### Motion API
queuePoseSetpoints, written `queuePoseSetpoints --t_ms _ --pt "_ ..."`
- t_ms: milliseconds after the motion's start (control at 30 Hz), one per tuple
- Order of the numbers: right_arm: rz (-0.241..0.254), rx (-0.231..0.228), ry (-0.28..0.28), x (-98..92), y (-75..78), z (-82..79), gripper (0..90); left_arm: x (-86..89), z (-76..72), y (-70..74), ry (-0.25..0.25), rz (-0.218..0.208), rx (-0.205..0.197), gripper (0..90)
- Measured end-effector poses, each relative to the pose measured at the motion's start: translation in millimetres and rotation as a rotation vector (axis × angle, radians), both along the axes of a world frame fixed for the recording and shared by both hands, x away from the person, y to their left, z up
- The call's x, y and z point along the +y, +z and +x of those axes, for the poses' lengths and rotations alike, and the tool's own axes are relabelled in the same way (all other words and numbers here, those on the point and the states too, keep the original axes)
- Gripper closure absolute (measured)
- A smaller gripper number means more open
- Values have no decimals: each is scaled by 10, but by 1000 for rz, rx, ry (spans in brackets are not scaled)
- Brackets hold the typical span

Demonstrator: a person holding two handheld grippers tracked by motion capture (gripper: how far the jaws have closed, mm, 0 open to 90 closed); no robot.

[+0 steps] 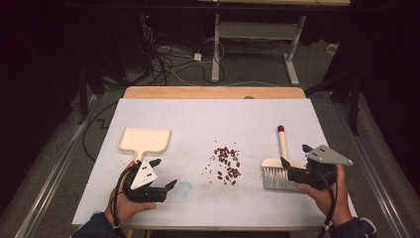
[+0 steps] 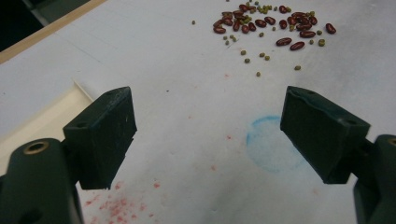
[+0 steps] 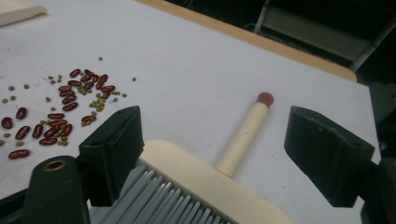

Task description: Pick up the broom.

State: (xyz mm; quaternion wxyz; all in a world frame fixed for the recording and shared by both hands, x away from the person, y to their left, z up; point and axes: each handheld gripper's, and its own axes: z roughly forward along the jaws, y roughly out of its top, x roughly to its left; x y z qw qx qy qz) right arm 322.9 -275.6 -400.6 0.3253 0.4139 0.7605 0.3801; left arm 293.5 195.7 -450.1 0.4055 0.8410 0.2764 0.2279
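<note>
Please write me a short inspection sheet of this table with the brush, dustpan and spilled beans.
Surface: white table top, with red specks and a blue ring stain.
Job's things: cream dustpan at left; brush at right, lying flat; beans scattered between them.
Clutter: nothing seen.
Grippers: left gripper open beside the dustpan handle; right gripper open over the brush.
Cables: one trails from each gripper; a tangle on the floor.
Surroundings: dark room, desk frame behind.

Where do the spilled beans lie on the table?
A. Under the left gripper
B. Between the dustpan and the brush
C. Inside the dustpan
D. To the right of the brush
B: in the high view the beans are scattered on the white table, with the dustpan to their left and the brush to their right.
</note>
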Motion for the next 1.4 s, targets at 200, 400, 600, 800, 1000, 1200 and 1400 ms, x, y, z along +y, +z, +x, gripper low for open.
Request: queuePoseSetpoints --t_ms 200,400,600,800,1000,1200,1400 --pt "50 172 -57 -16 35 388 264 -5 0 -10 -6 9 6 175" --pt "7 312 -165 -12 -147 830 286 -5 -5 -40 -8 30 17 175" --pt "-49 441 -231 25 -386 1083 335 -5 -14 -58 -8 44 22 175" --pt "-70 515 -222 44 -516 1187 441 -7 -34 -62 -13 63 20 175" --pt "-44 481 -181 87 -530 1186 637 -15 -41 -69 -23 76 10 175" --pt "-70 463 -165 133 -533 1187 698 -11 -47 -84 -22 80 30 176" --pt "-66 442 -134 119 -539 1170 706 -22 -66 -76 -23 84 27 181"
